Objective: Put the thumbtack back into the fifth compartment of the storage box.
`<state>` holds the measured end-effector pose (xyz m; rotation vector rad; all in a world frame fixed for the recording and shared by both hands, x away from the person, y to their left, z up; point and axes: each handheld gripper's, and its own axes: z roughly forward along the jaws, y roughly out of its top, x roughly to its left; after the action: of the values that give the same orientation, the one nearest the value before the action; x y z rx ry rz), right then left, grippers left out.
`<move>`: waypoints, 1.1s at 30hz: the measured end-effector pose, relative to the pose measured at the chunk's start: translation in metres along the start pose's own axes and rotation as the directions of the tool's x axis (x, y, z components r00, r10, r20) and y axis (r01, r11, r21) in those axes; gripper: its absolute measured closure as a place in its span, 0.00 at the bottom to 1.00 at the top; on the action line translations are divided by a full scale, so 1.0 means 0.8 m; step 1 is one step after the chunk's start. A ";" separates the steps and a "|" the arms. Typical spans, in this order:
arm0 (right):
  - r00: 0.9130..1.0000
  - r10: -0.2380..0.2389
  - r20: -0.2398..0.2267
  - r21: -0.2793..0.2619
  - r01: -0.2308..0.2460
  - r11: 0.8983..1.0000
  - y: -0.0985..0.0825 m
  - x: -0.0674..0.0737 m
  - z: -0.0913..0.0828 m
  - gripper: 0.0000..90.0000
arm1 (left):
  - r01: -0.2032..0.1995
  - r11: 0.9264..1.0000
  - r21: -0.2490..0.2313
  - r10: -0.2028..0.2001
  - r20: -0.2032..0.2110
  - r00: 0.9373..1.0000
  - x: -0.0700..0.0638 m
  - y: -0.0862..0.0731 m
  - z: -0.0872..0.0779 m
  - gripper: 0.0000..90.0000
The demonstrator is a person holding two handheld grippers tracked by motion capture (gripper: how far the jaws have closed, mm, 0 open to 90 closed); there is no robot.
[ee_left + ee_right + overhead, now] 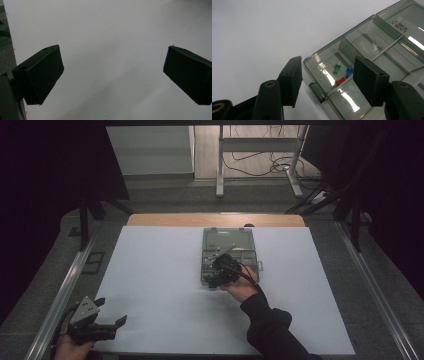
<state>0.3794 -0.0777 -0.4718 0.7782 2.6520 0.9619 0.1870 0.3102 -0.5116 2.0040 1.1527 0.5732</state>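
A compartment box [228, 256] is placed on the white sheet [165, 285], slightly toward 1 o'clock from the sheet's middle. The right gripper [216, 279] is set over the box's 6 o'clock edge. Three push pins [341, 72] are contained in one corner compartment beside the latch [317, 92]. The left gripper [111, 312] is found at the sheet's 8 o'clock corner, well apart from the box.

- My right gripper [216, 279] sits over the near end of the compartment box [228, 242], mid-table.
- My left gripper [111, 314] rests, jaws apart, at the table's [150, 285] near left corner.
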 end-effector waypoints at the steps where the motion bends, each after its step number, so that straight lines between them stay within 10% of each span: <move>1: 1.000 0.005 -0.004 -0.006 -0.005 1.000 -0.002 0.003 -0.003 0.42 | 0.000 1.000 0.000 0.000 0.000 1.000 0.000 0.000 0.000 0.04; 33: 0.999 0.006 0.036 -0.072 -0.003 0.997 -0.041 0.011 -0.048 0.21 | -0.002 1.000 0.001 0.002 0.000 1.000 -0.001 0.000 0.001 0.04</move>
<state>0.3445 -0.1148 -0.4640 0.7784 2.5710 1.0287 0.1872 0.3094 -0.5117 2.0060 1.1511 0.5742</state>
